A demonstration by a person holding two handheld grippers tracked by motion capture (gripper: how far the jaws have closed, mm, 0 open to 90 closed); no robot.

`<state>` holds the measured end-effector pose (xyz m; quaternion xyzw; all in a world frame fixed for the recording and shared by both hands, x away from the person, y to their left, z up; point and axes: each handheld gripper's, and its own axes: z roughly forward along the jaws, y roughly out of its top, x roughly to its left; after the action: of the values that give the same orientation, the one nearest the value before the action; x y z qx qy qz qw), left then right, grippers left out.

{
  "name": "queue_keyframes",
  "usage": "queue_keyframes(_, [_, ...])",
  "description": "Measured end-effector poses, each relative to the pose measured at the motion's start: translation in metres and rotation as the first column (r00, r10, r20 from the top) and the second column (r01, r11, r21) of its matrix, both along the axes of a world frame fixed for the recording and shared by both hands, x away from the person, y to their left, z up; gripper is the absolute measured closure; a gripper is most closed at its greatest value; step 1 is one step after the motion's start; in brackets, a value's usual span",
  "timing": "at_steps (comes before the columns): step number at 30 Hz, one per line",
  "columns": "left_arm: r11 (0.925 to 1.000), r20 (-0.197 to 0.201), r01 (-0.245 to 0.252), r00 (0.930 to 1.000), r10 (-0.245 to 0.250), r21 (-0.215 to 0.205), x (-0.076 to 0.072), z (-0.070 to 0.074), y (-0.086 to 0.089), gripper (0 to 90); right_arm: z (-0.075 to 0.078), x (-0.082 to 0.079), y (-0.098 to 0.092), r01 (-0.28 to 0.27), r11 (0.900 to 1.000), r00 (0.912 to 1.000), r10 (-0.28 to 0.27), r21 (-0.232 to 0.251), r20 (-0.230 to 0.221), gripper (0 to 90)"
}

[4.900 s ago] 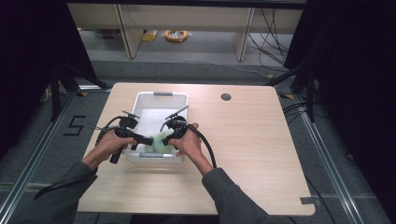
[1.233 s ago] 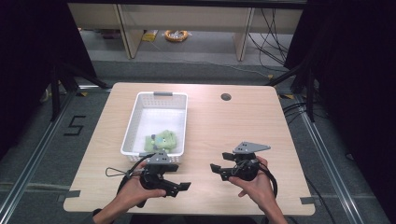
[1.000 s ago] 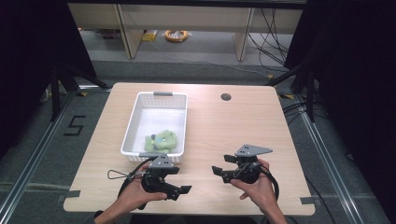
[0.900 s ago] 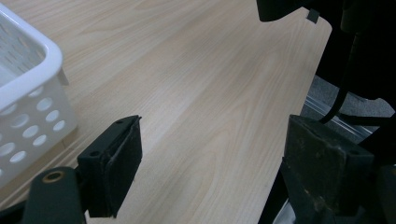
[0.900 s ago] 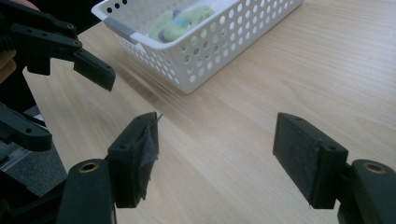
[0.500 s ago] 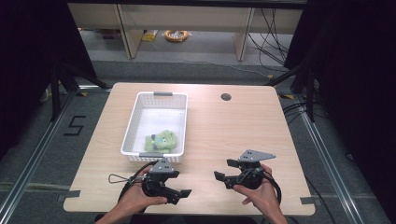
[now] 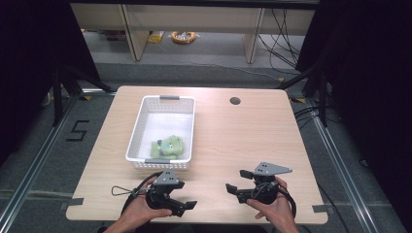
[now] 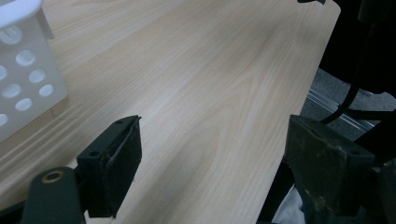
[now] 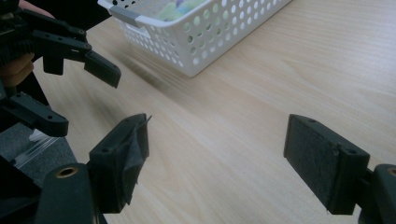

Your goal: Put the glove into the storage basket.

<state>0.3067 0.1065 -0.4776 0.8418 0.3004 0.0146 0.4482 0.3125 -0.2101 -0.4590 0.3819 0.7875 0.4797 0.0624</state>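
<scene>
A green plush toy (image 7: 167,145) lies in the near end of a white perforated basket (image 7: 137,127). Both grippers sit near the table's front edge, away from the basket. My left gripper (image 7: 183,195) points right and stands open over bare wood, wide apart in its own view (image 8: 217,163). My right gripper (image 7: 237,180) points left toward it and is open too; its jaws have just been opening, with nothing between them (image 9: 219,158). The right gripper view also takes in the basket (image 9: 205,32) with the toy (image 9: 180,5) and the left gripper (image 9: 70,46).
The wooden table (image 7: 243,136) has a round cable hole (image 7: 235,101) at the back right. A basket corner (image 8: 23,79) stands left of my left jaws. Cables and dark stands ring the floor around the table.
Both hands left the basket, where they were at the toy, and came back to the front edge. Over the last second the right gripper sank slightly nearer the edge and its jaws widened.
</scene>
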Motion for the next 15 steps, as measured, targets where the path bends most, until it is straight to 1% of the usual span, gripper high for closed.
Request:
queue_keyframes(1, [1.0, 0.006, 0.003, 1.0, -0.003, 0.008, 0.0, -0.001, 0.0, 18.4, 0.0, -0.002, -0.001, 0.002, 1.0, 0.9999, -0.003, -0.014, -0.014, 23.0])
queue_keyframes(2, [1.0, -0.001, -0.001, 1.0, 0.001, -0.001, -0.002, -0.001, 0.0, 18.3, -0.001, -0.002, -0.001, 0.002, 1.0, 1.0, -0.002, -0.012, -0.01, 23.0])
queue_keyframes(4, [1.0, -0.003, 0.003, 1.0, -0.003, 0.005, -0.003, -0.003, 0.0, 18.3, -0.004, -0.002, -0.003, -0.013, 1.0, 0.9999, 0.013, -0.01, 0.01, 22.8])
queue_keyframes(5, [0.9999, 0.009, 0.009, 0.9999, -0.009, 0.012, -0.003, -0.004, 0.0, 18.2, -0.004, -0.003, -0.003, -0.012, 1.0, 0.9999, 0.012, -0.008, 0.005, 22.7])
queue_keyframes(6, [0.9998, 0.004, 0.015, 0.9999, -0.016, 0.014, -0.004, -0.004, 0.0, 18.1, -0.004, -0.004, -0.003, -0.016, 1.0, 0.9998, 0.016, -0.014, 0.012, 22.6])
queue_keyframes(7, [1.0, -0.006, 0.002, 1.0, -0.002, 0.008, -0.005, -0.005, 0.0, 18.1, -0.005, -0.005, -0.003, -0.012, 1.0, 0.9999, 0.012, -0.007, 0.002, 22.5])
queue_keyframes(8, [0.9997, 0.009, 0.019, 0.9998, -0.019, 0.013, -0.005, -0.006, 0.0, 17.8, -0.006, -0.005, -0.004, -0.014, 1.0, 0.9999, 0.014, -0.006, 0.008, 22.4])
queue_keyframes(9, [0.9997, 0.014, 0.016, 0.9998, -0.016, 0.018, -0.005, -0.006, 0.0, 17.5, -0.006, -0.008, -0.003, -0.004, 1.0, 0.9999, 0.004, -0.006, -0.01, 22.2])
queue_keyframes(11, [0.9998, 0.02, 0.017, 0.9997, -0.017, 0.012, -0.006, -0.007, 0.001, 17.5, -0.007, -0.01, -0.003, -0.004, 1.0, 0.9997, 0.004, -0.001, -0.025, 21.7])
queue_keyframes(12, [0.9995, 0.02, 0.021, 0.9996, -0.021, 0.023, -0.006, -0.007, 0.002, 17.4, -0.008, -0.011, -0.003, -0.006, 1.0, 0.9997, 0.006, -0.009, -0.023, 21.7])
queue_keyframes(13, [0.9997, 0.018, 0.017, 0.9997, -0.018, 0.015, -0.007, -0.007, 0.001, 17.3, -0.009, -0.013, -0.003, -0.005, 1.0, 0.9994, 0.005, -0.001, -0.035, 21.5])
queue_keyframes(14, [0.9999, 0.005, 0.006, 1.0, -0.006, 0.01, -0.009, -0.008, 0.001, 17.2, -0.01, -0.013, -0.003, -0.009, 1.0, 0.9995, 0.009, 0.0, -0.03, 21.5])
queue_keyframes(15, [0.9998, 0.011, 0.006, 0.9999, -0.006, 0.016, -0.009, -0.008, 0.001, 17.1, -0.012, -0.013, -0.003, -0.007, 1.0, 0.9998, 0.007, -0.009, -0.021, 21.2])
